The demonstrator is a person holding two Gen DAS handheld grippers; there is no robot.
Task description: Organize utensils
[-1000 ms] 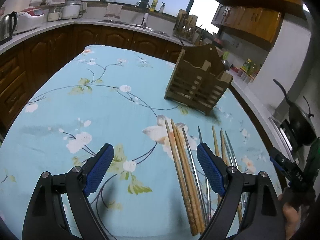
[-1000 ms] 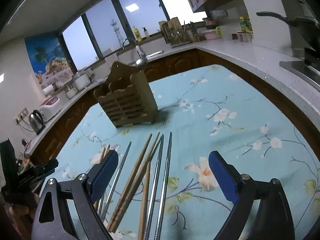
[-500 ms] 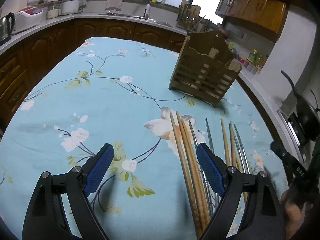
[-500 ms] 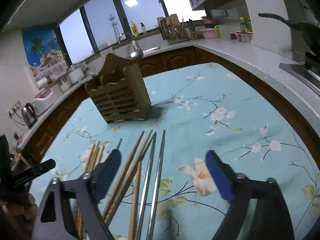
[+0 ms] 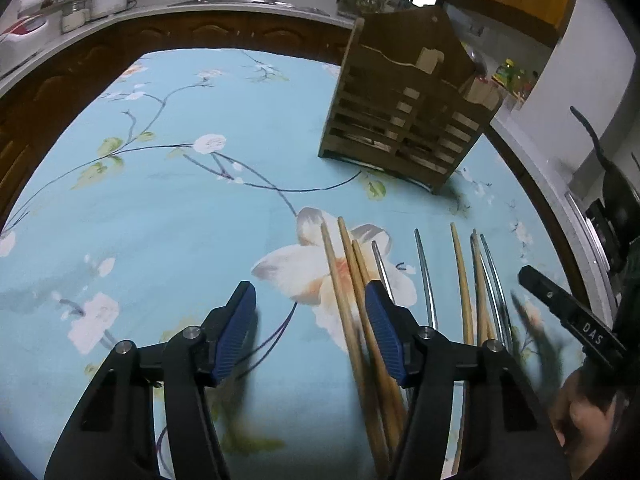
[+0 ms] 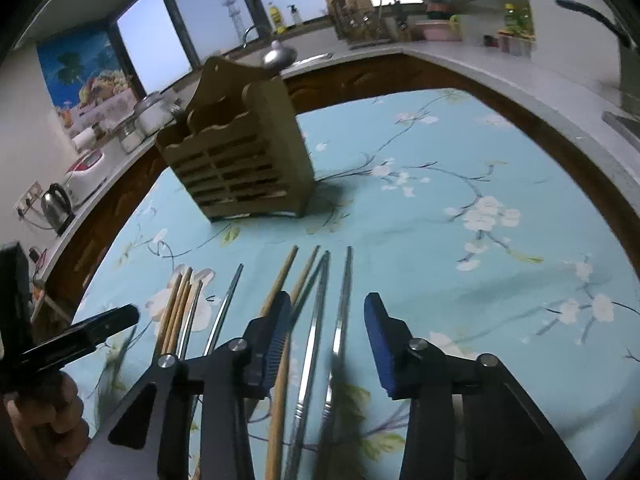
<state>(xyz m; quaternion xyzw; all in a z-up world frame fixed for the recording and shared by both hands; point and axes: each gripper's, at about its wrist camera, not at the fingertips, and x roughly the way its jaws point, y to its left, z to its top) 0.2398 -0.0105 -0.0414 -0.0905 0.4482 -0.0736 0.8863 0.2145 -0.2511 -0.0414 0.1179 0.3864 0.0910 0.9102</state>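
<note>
Jaws first: we noted the left gripper low over the flowered tablecloth, its blue pads closing but not yet pressed on anything. Two wooden chopsticks lay between those pads, close against the right-hand one, with bare cloth on the other side. We saw the rest of that wooden bundle running under the same pad.

From the right wrist view, we recorded the right gripper also closing, with two metal chopsticks lying on the cloth between its pads. We saw no pad pressing on them. A wooden chopstick passed under the left-hand pad there. Further to the side lay a single metal chopstick and then the wooden bundle, near the other gripper's black finger and the hand that held it.

All the chopsticks lay flat on the table, roughly side by side, tips pointing away from us toward the holder. Beyond them, apart from their tips, stood the wooden utensil holder, upright on the cloth, slatted in front with a peaked back.

Farther off we logged the dark wood cabinets and pale countertop curving around the table. On it stood a kettle, jars and a rice cooker, with windows behind them.
</note>
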